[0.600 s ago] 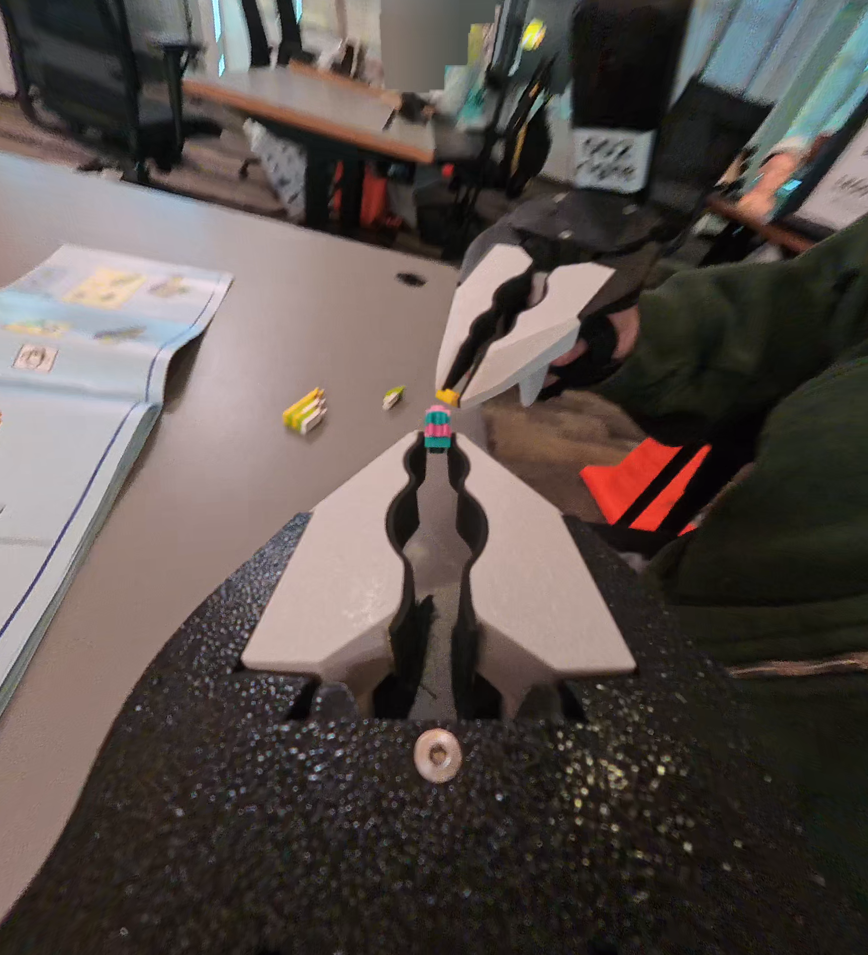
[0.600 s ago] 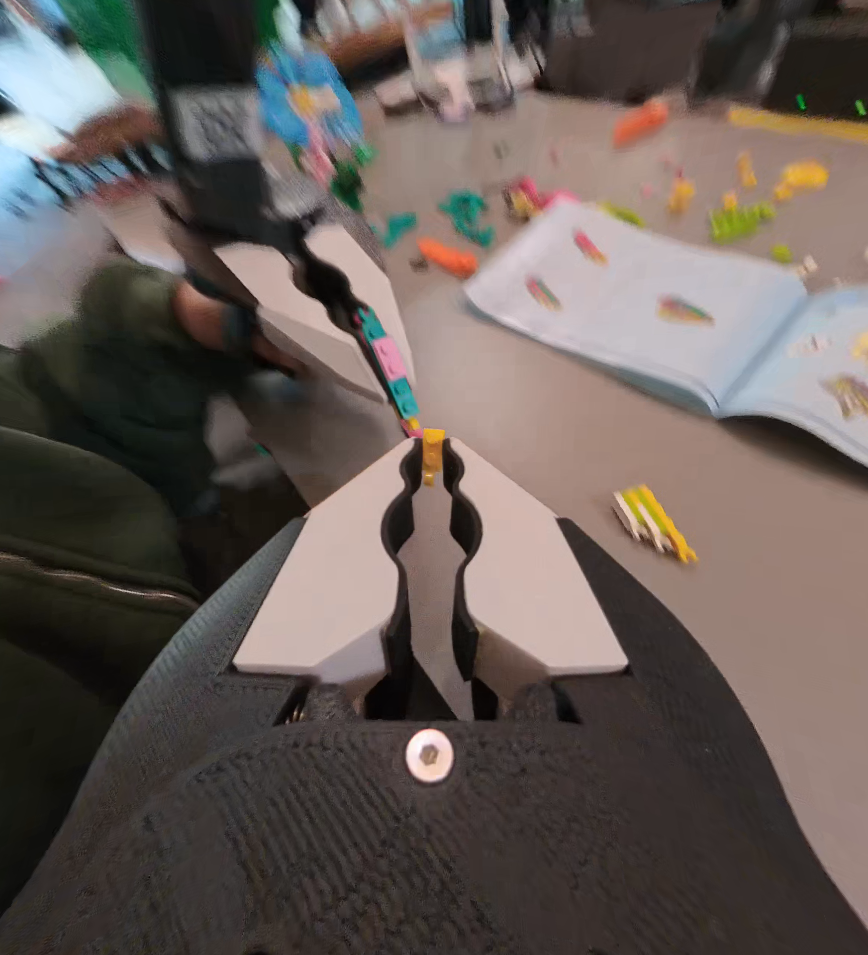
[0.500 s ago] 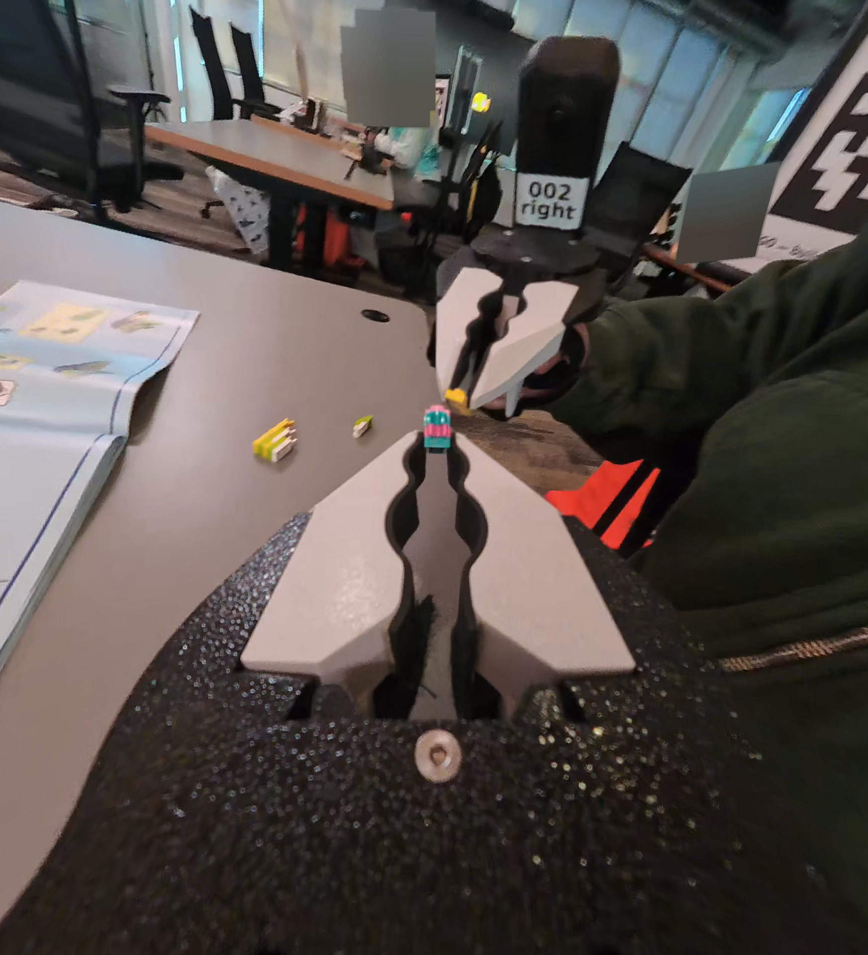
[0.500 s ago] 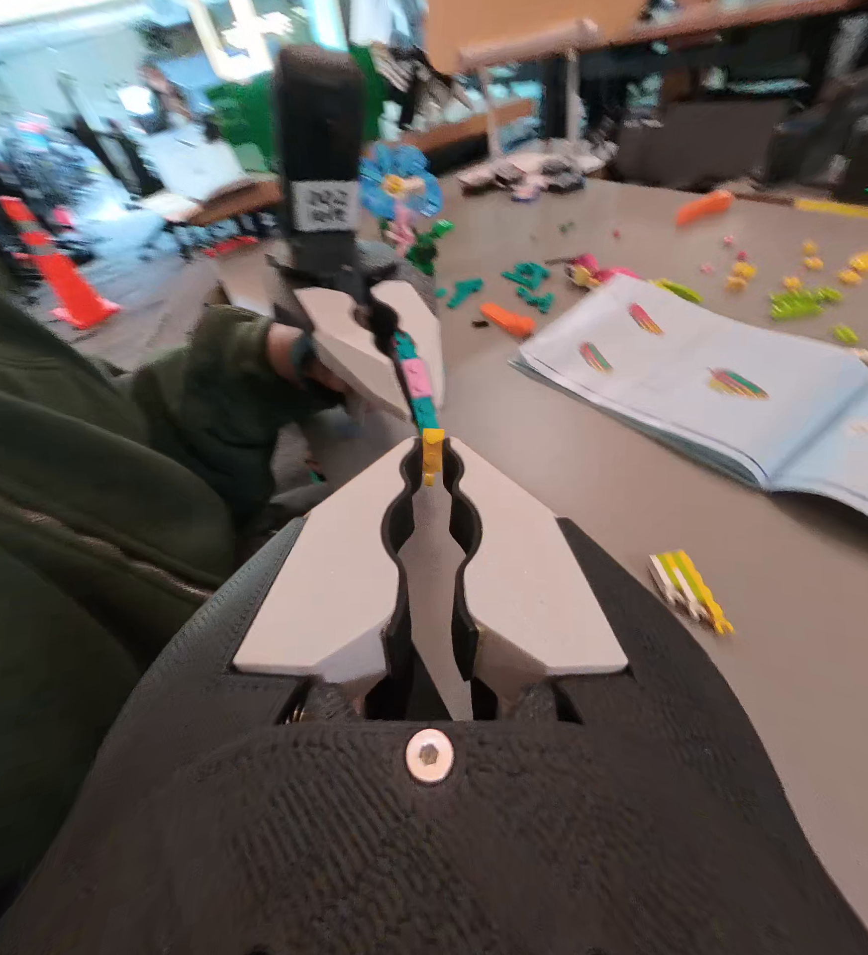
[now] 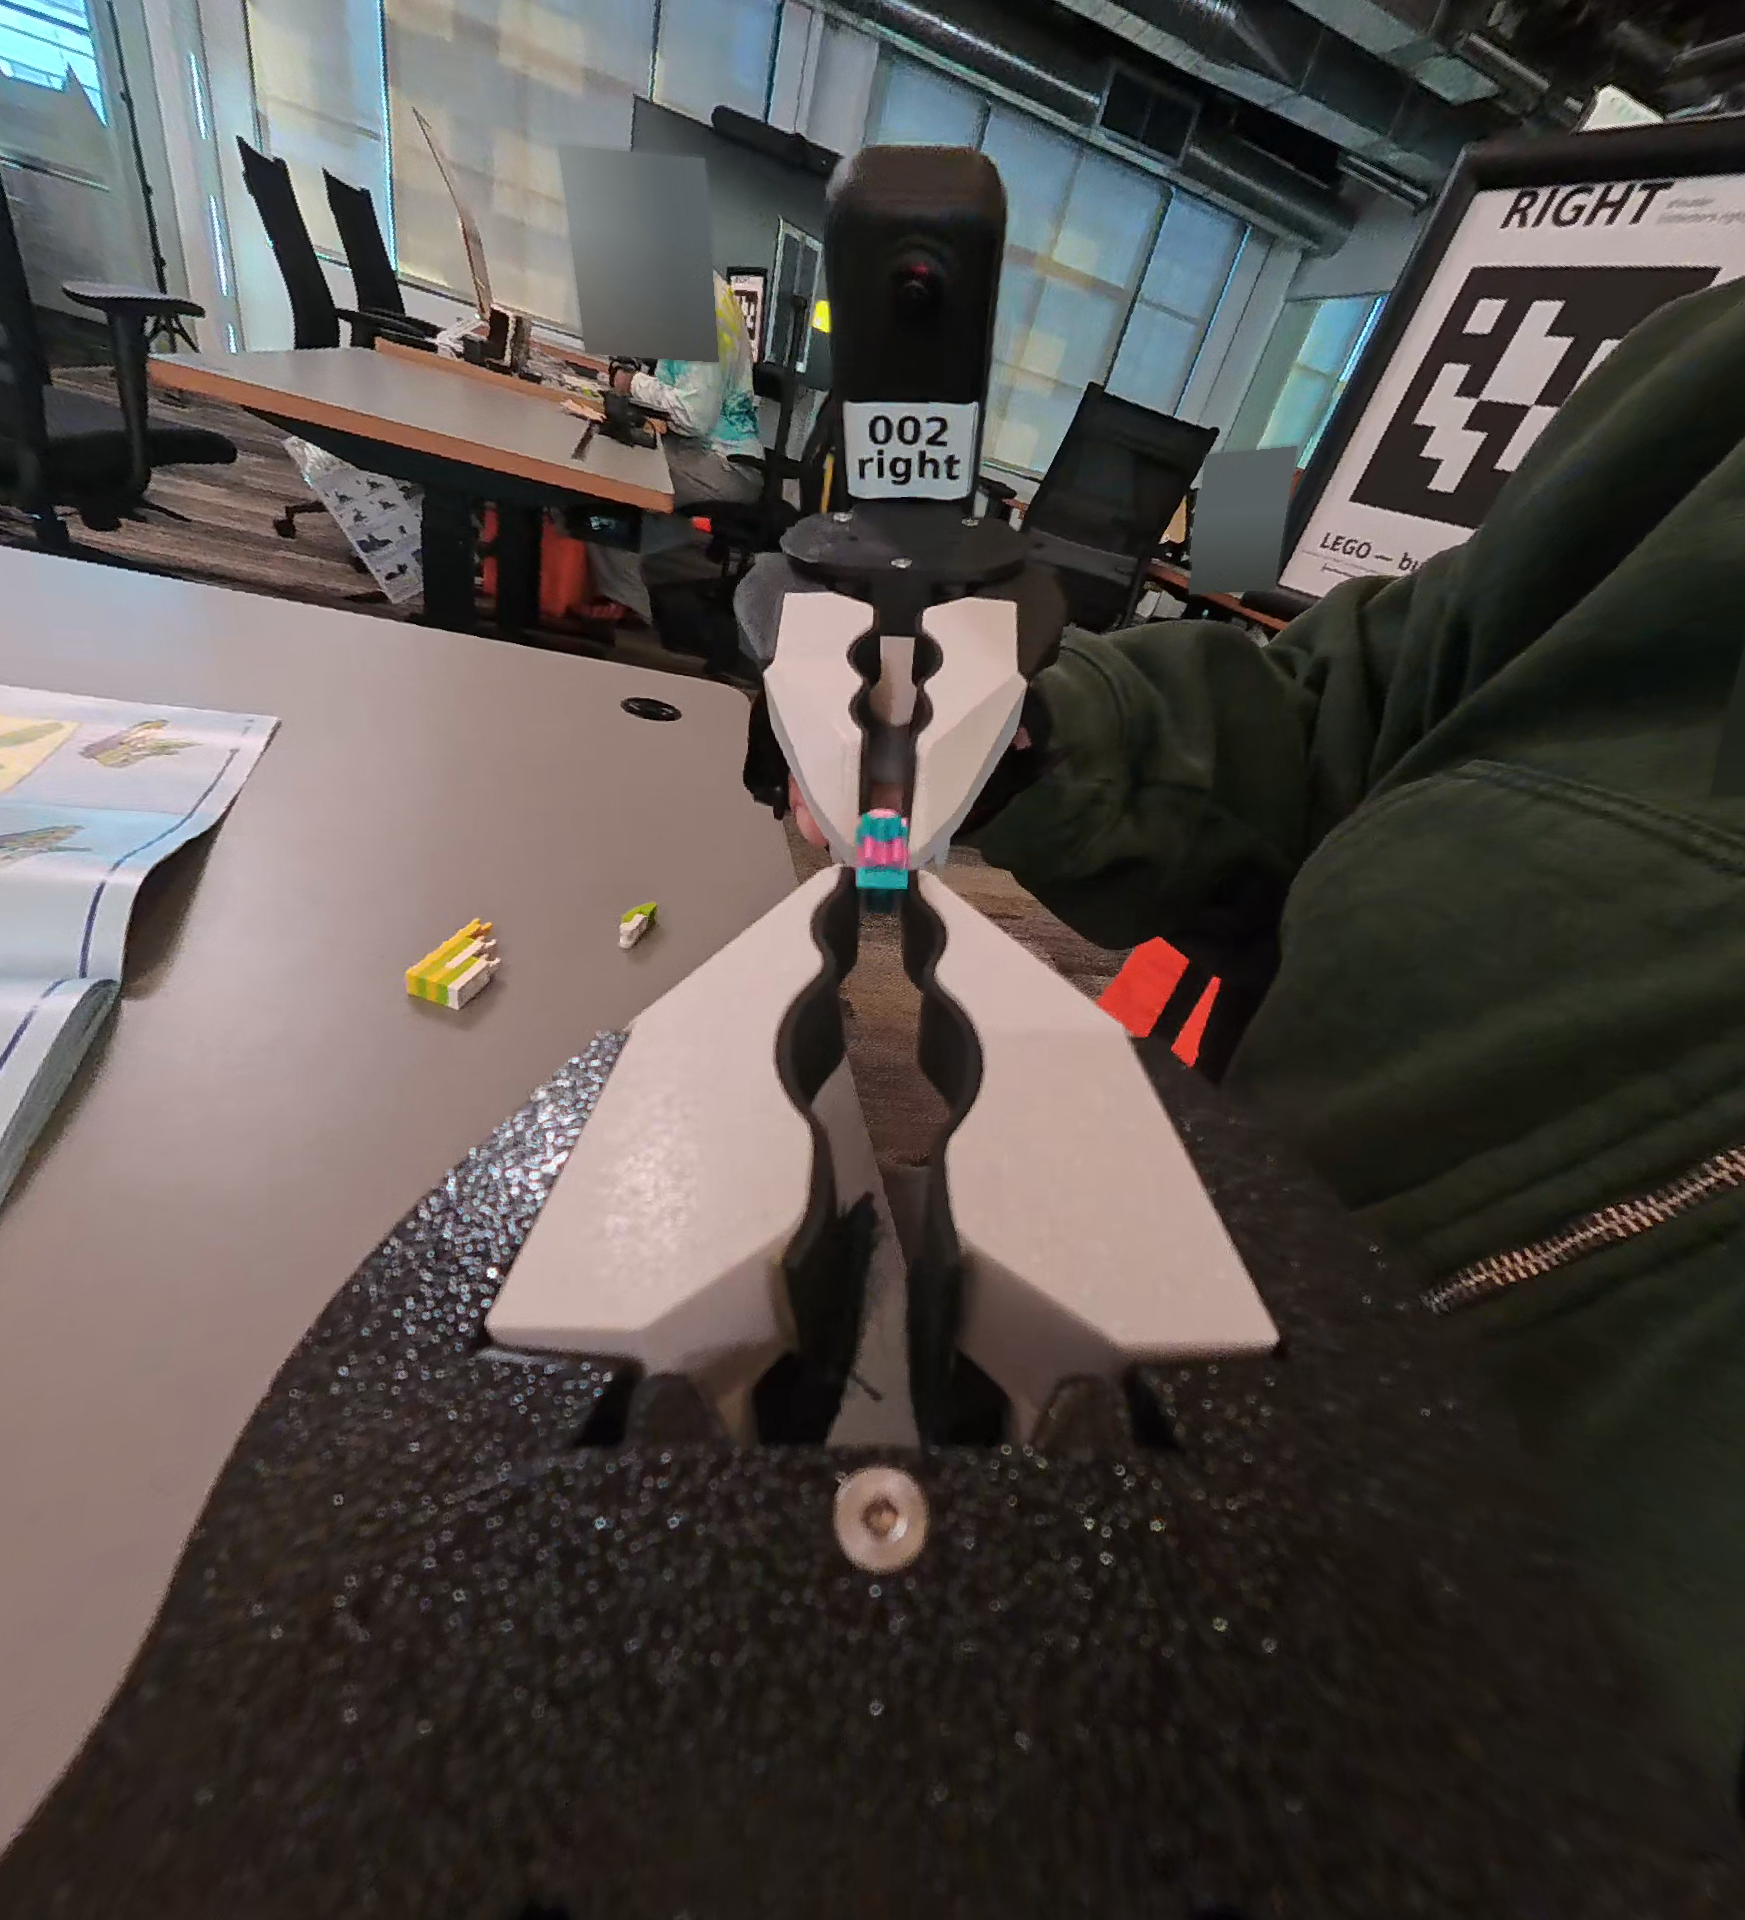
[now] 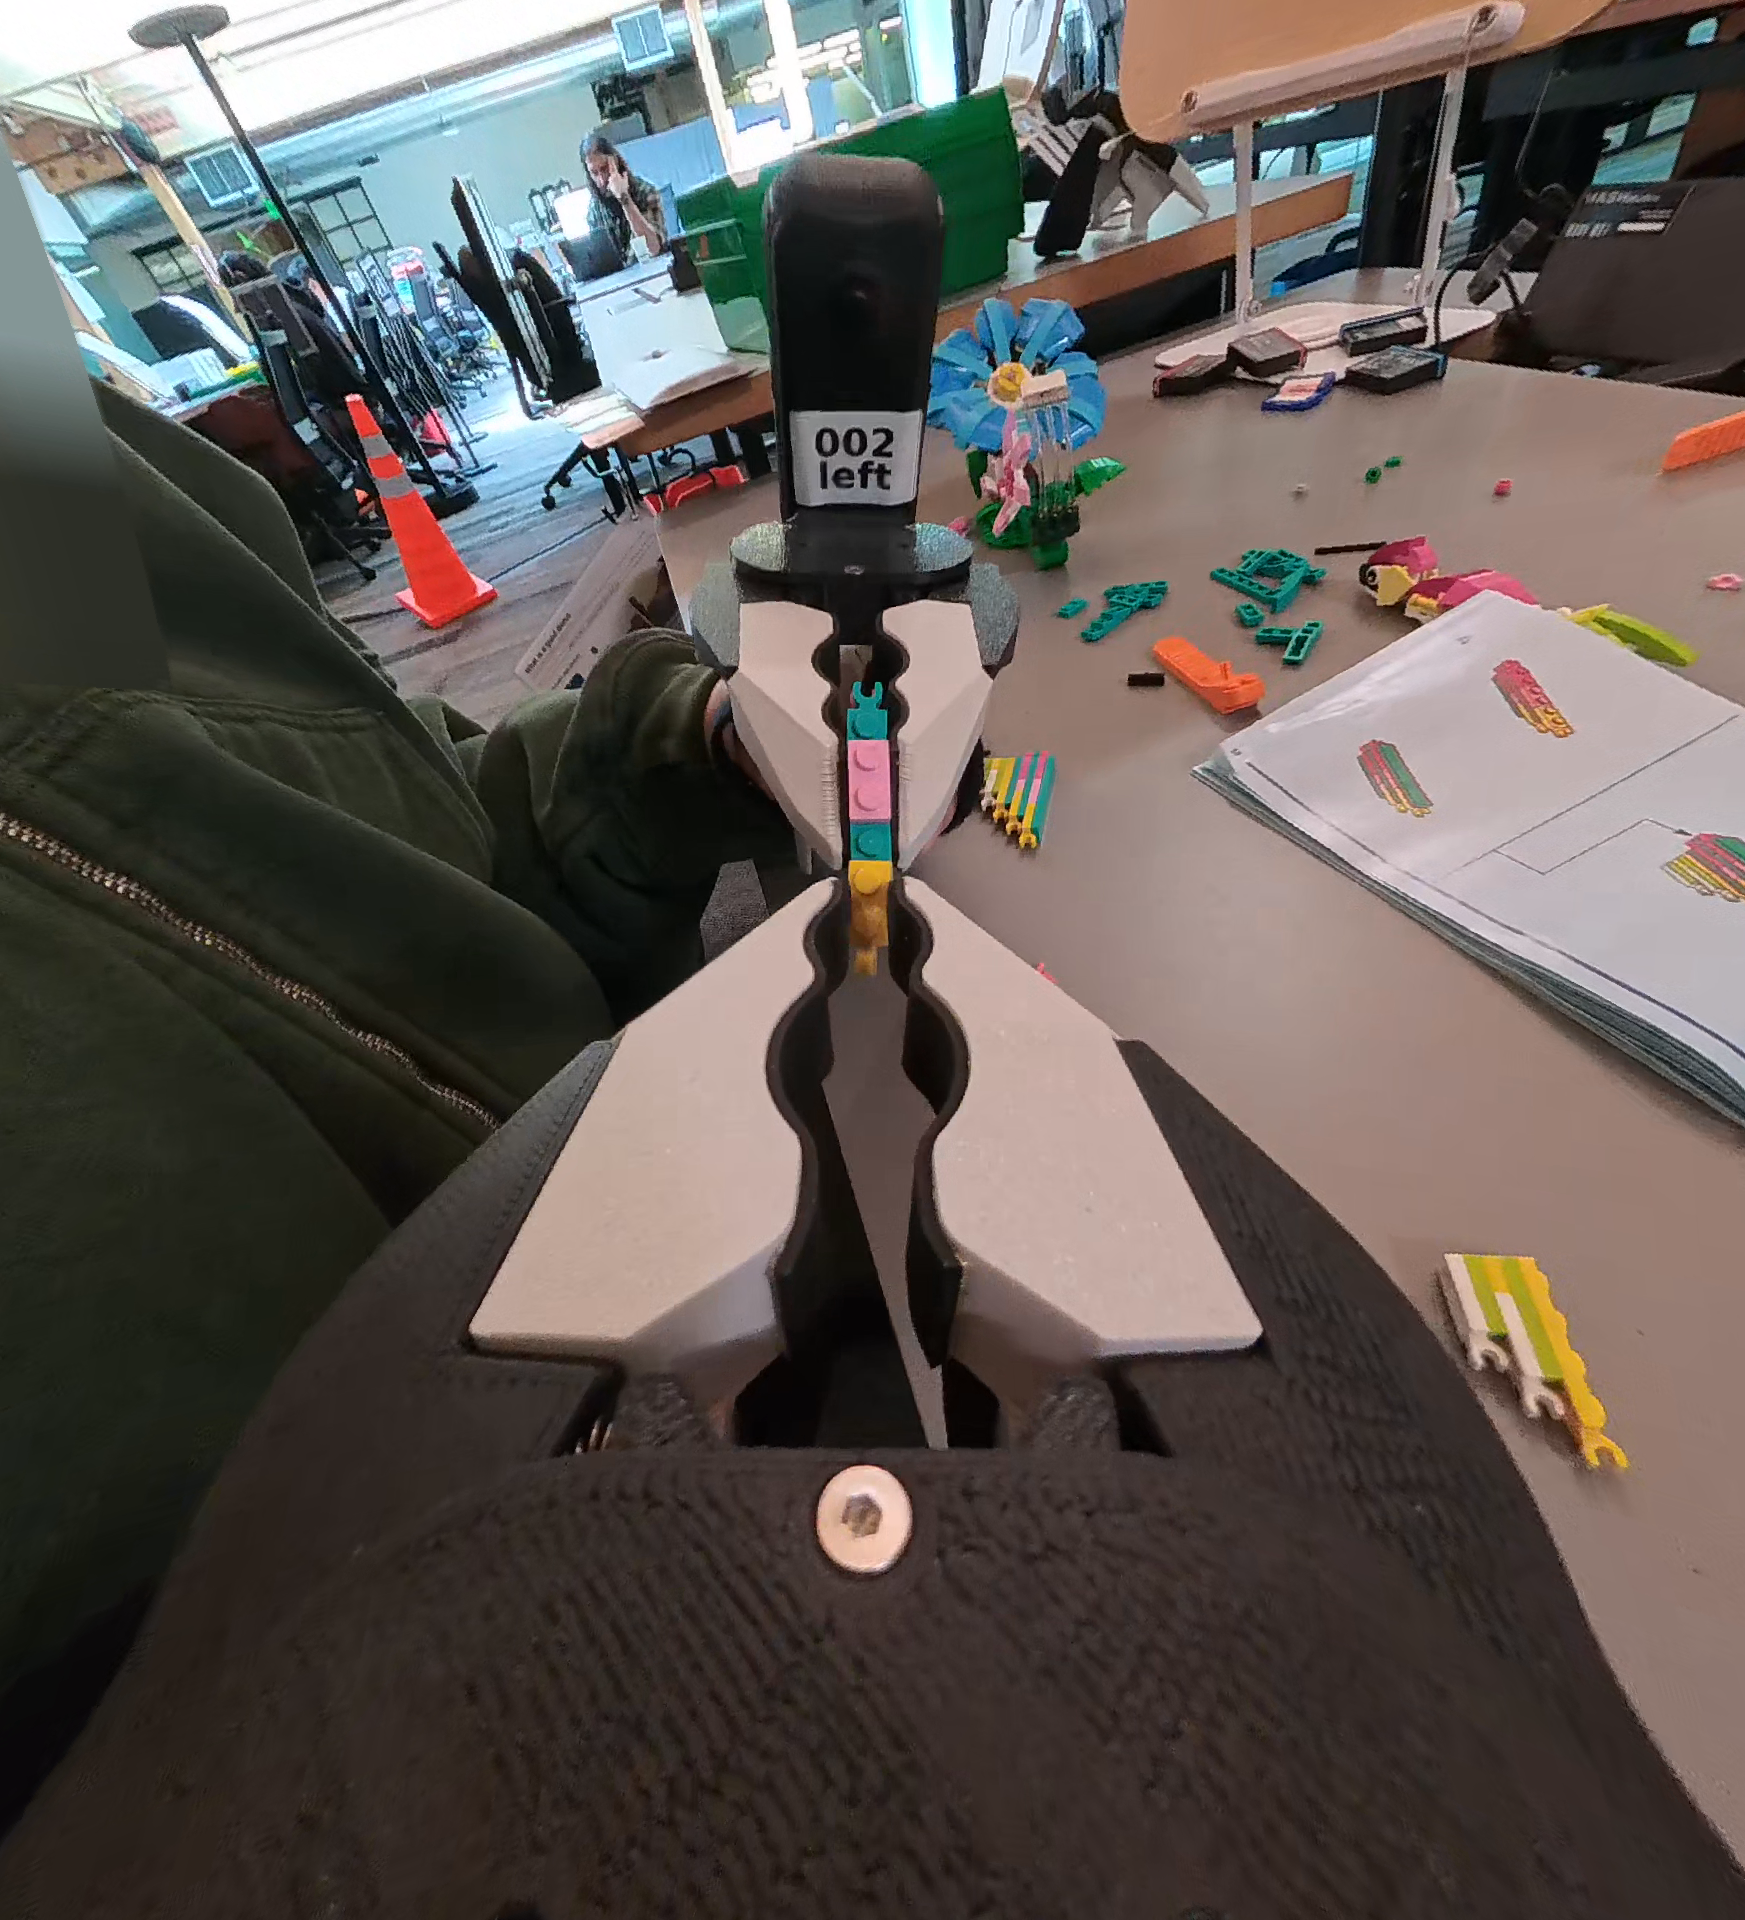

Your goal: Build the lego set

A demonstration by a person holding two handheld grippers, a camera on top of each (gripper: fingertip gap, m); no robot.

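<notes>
My left gripper point(image 5: 878, 883) is shut on a teal and pink lego strip point(image 5: 880, 847), held above the table's edge. The right wrist view shows the strip end to end point(image 6: 868, 774) between the left gripper's fingers point(image 6: 863, 862). My right gripper point(image 6: 868, 904) is shut on a small yellow piece point(image 6: 866, 914) whose front end touches the teal end of the strip. The two grippers face each other tip to tip; in the left wrist view the right gripper point(image 5: 889, 831) stands right behind the strip.
An open instruction booklet point(image 6: 1533, 831) lies on the grey table point(image 5: 276, 1039). Yellow-green-white plate stack point(image 5: 452, 966) point(image 6: 1522, 1351), a small piece point(image 5: 637, 923), a striped stack point(image 6: 1022, 795), loose teal and orange parts point(image 6: 1206, 670), a blue lego flower point(image 6: 1019, 416). Green sleeves flank both views.
Both grippers have swung to face each other squarely and closed the gap. The yellow piece now meets the end of the teal and pink strip.
</notes>
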